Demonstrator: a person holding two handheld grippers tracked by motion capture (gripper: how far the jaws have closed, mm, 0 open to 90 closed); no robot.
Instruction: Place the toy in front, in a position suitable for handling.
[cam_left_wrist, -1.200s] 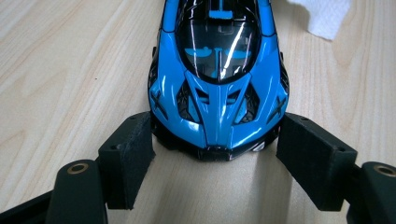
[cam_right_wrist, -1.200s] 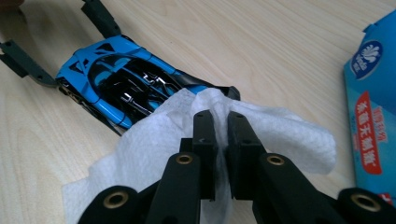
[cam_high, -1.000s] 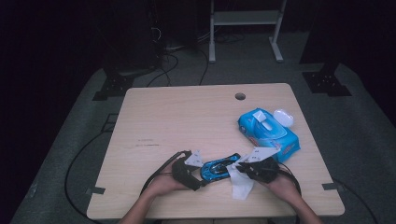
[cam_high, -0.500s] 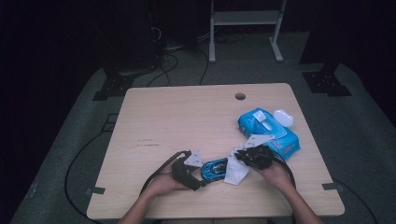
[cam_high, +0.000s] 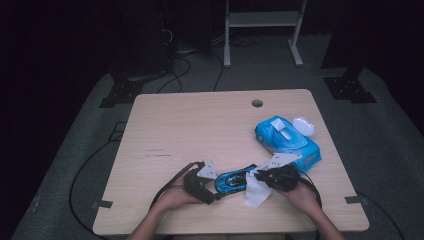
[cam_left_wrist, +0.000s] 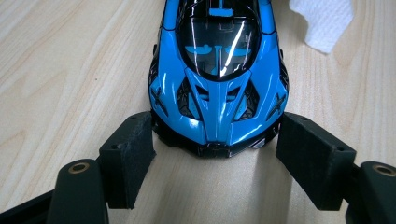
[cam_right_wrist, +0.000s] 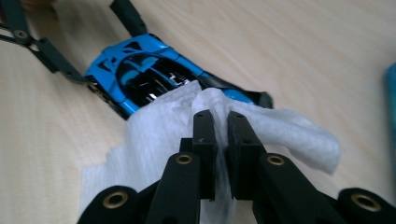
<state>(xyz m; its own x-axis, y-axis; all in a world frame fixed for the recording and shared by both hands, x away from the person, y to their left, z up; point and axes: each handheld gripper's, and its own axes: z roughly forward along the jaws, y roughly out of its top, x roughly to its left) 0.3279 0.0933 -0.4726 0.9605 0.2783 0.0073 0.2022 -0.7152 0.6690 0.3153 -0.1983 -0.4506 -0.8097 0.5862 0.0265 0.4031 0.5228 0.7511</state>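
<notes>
Toy car (cam_high: 232, 181) lengthwise, nose toward left gripper (cam_high: 206, 186)

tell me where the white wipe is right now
In the high view the white wipe sits near the table's front edge, right of centre, pinched in the right gripper and draped over the rear of the blue toy car.

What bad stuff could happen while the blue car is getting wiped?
1. The left gripper pinches just the nose of the toy car, so a hard push might swing or pop the car loose.
2. The right gripper pinches only a fold of the white wipe; it could slip out or drag loosely.
3. A wide swipe might bump the wipes pack nearby.
</notes>
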